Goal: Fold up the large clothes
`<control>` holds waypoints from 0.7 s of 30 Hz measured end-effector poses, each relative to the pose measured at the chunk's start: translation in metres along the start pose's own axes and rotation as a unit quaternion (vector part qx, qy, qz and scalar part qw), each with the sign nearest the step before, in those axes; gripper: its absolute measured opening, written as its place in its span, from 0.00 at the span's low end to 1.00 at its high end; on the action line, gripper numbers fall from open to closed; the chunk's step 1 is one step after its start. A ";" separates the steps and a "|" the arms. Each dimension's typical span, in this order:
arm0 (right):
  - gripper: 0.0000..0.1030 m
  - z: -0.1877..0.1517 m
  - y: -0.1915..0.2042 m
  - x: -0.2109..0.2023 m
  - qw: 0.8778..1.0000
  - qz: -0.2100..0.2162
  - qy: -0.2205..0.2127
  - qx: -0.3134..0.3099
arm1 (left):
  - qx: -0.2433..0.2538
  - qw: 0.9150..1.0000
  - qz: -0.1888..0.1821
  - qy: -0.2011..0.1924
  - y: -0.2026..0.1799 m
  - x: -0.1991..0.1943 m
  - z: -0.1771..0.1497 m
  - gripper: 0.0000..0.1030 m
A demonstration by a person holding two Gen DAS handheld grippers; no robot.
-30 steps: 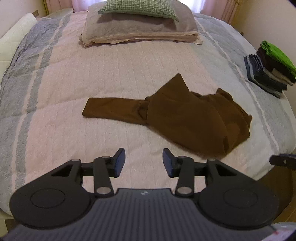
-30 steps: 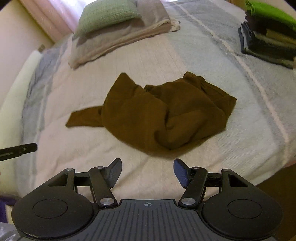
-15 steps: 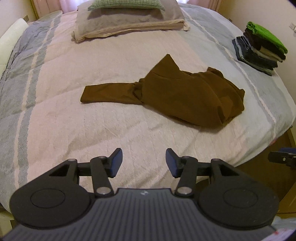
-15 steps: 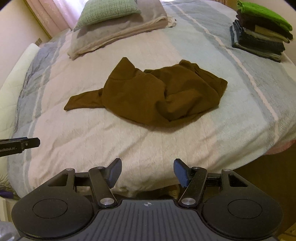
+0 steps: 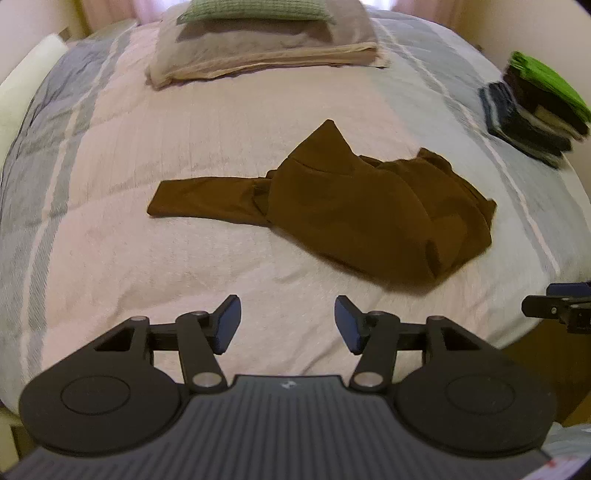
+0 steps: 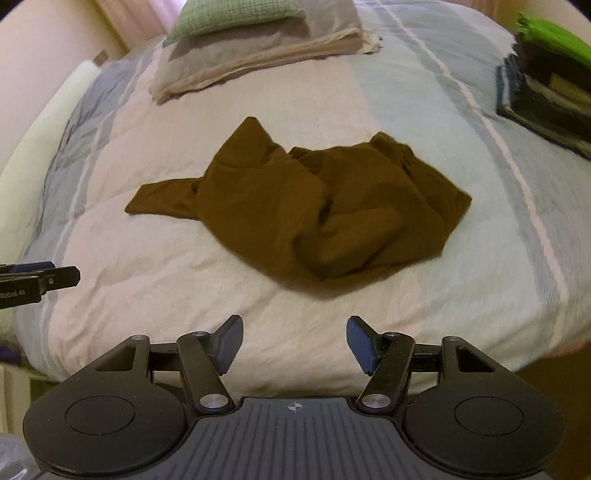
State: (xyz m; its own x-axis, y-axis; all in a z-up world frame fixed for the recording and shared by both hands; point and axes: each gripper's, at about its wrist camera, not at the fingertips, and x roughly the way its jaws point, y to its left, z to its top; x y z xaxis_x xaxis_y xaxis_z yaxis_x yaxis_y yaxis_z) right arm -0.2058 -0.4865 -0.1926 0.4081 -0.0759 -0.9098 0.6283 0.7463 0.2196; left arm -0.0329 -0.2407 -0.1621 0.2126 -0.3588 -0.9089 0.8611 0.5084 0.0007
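While crumpled mid-bed [image 5: 110, 258], brown garment [image 5: 351, 206] trails one sleeve left. Left gripper [image 5: 287, 324] just widening, empty; right gripper [image 6: 294, 345] wide, empty. Left gripper's side reads "Robot.AI".

My left gripper [image 5: 287, 323], jaws just widened and empty, hovers over the bed [image 5: 110, 236]; the crumpled brown garment [image 5: 351, 206] lies just beyond.

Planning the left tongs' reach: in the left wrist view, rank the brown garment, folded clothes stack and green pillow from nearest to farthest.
1. brown garment, crumpled mid-bed, ahead.
2. folded clothes stack, right edge.
3. green pillow, at the head, farthest.
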 end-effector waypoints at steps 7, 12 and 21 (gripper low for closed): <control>0.58 0.066 -0.133 0.013 0.999 -0.033 -0.005 0.013 | -0.068 0.998 0.013 0.001 -0.087 0.059 0.038 0.75; 0.58 0.111 -0.229 0.020 0.996 -0.082 -0.017 0.030 | -0.090 0.996 0.026 -0.013 -0.141 0.122 0.078 0.81; 0.58 0.122 -0.331 0.029 0.989 -0.110 -0.022 0.094 | -0.101 0.989 0.105 0.028 -0.184 0.265 0.139 0.72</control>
State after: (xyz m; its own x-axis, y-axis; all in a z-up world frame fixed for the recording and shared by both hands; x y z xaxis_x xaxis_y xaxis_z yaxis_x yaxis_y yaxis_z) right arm -0.3212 -0.8170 -0.2487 0.2738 -0.2547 -0.9275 0.8159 0.5721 0.0837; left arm -0.0705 -0.5382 -0.3448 0.3472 -0.1878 -0.9188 0.6893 0.7154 0.1142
